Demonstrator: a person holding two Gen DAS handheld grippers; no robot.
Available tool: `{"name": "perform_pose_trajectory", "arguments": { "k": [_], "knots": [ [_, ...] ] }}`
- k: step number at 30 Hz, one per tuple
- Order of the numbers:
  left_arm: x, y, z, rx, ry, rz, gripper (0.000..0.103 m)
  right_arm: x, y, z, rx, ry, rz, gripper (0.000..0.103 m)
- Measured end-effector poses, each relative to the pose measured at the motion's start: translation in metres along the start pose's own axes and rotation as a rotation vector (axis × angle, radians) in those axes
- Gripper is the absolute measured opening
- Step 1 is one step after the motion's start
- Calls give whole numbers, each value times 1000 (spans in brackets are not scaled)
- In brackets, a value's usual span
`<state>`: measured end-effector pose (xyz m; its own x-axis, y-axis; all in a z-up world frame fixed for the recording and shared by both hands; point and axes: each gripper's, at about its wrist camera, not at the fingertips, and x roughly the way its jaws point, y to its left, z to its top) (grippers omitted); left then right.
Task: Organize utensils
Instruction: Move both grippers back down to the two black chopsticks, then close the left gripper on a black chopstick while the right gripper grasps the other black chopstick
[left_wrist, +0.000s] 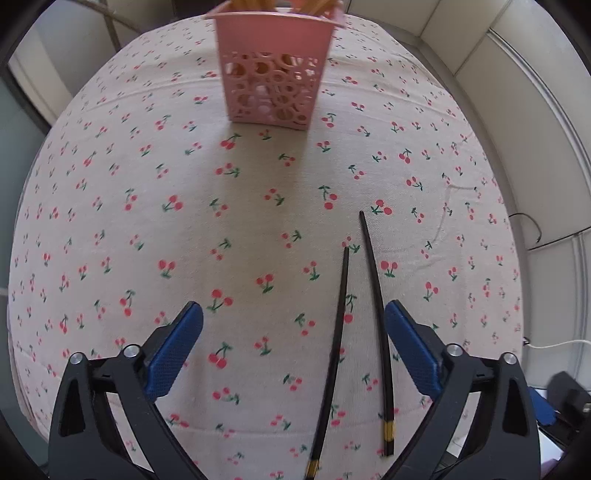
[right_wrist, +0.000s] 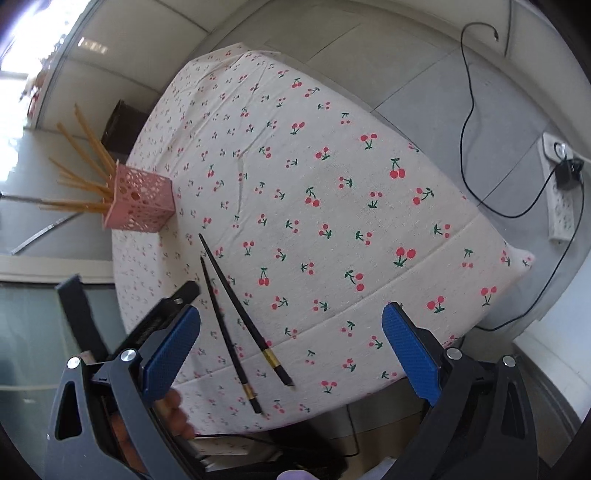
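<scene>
Two black chopsticks (left_wrist: 375, 295) lie side by side on the cherry-print tablecloth (left_wrist: 147, 229), near edge. Pink holder (left_wrist: 271, 74) with wooden chopsticks (right_wrist: 79, 166) stands far. Left gripper (left_wrist: 293, 314) and right gripper (right_wrist: 291, 317) both spread apart, empty.

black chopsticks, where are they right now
The two black chopsticks lie loose on the cherry tablecloth, in front of the pink holder. In the left wrist view they sit by the open left gripper's right finger.
</scene>
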<state>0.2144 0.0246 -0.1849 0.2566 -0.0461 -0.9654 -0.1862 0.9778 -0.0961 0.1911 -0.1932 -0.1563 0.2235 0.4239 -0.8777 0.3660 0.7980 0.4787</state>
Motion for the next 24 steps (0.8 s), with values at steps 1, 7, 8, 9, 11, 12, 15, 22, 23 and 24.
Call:
{"name": "perform_pose_trajectory", "arguments": {
  "k": [1,7,8,9,11,12,15,22,23,24],
  "knots": [
    [3,-4,0,16,-5,13,79,-1,-1,1,6,-2,1,96],
    [15,-14,-2,59,-20,57,50,0,-5,3,32,12,22,96],
    [16,-15,-2,64,-23,53,40,1,-5,3,32,13,23,96],
    [15,-16,-2,71,-25,55,34,2,-4,3,28,13,18,96],
    [16,-18,-2,88,-27,43,15,5,1,3,11,11,1,96],
    [15,-19,-3,88,-26,34,11,7,3,2,3,10,-6,96],
    [14,-7,-2,63,-15,-16,5,15,13,1,-30,10,-39,96],
    [-11,32,1,-24,-26,-72,3,45,51,3,-173,-19,-180,96],
    [-17,34,0,-27,-38,-69,3,50,57,4,-199,-25,-198,96],
    [-24,37,0,-28,-53,-64,3,58,67,5,-238,-35,-225,96]
  ]
}}
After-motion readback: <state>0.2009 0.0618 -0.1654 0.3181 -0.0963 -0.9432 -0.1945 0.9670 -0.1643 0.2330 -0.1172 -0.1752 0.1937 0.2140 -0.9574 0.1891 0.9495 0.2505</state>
